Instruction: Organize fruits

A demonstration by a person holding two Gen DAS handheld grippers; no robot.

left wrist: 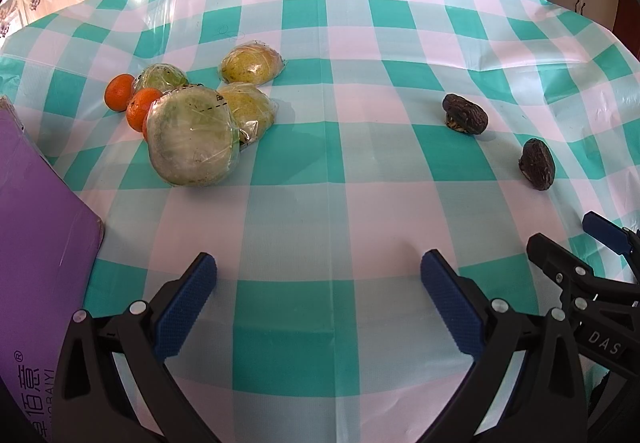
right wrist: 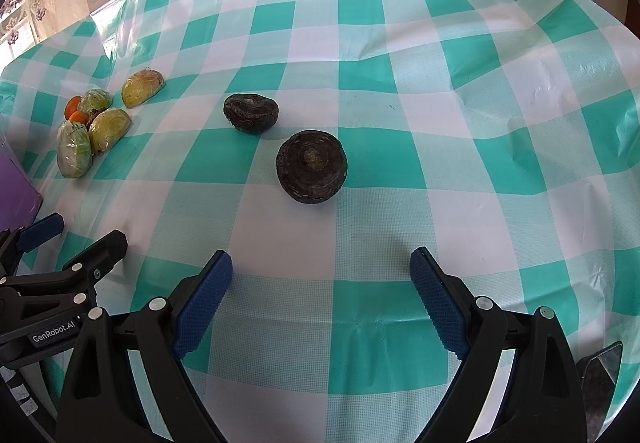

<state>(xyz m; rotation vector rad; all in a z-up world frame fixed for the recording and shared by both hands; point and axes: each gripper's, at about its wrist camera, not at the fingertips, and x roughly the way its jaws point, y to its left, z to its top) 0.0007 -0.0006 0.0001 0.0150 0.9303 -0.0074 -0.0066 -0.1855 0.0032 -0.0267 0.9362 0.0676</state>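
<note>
While both grippers hover low over the green-and-white checked tablecloth point(right wrist: 400, 203), neither holds anything. Left gripper point(left wrist: 318, 291): fingers spread wide, only cloth between them. Right gripper point(right wrist: 320, 289): same, fingers wide apart, nothing between.

Fruit cluster far left, items touching: two oranges point(left wrist: 140, 109), two pale green wrapped fruits, the larger point(left wrist: 192, 139) nearest and a smaller one point(left wrist: 160, 77) behind, plus two yellowish wrapped fruits point(left wrist: 250, 107) point(left wrist: 252, 63), possibly pears, wrap blurs them.

Two dark wrinkled fruits sit well apart from that cluster, near each other but not touching: one point(right wrist: 312, 167) directly ahead of the right gripper, the other point(right wrist: 251, 111) just beyond it.

Purple box point(left wrist: 36, 243) at left edge.
</note>
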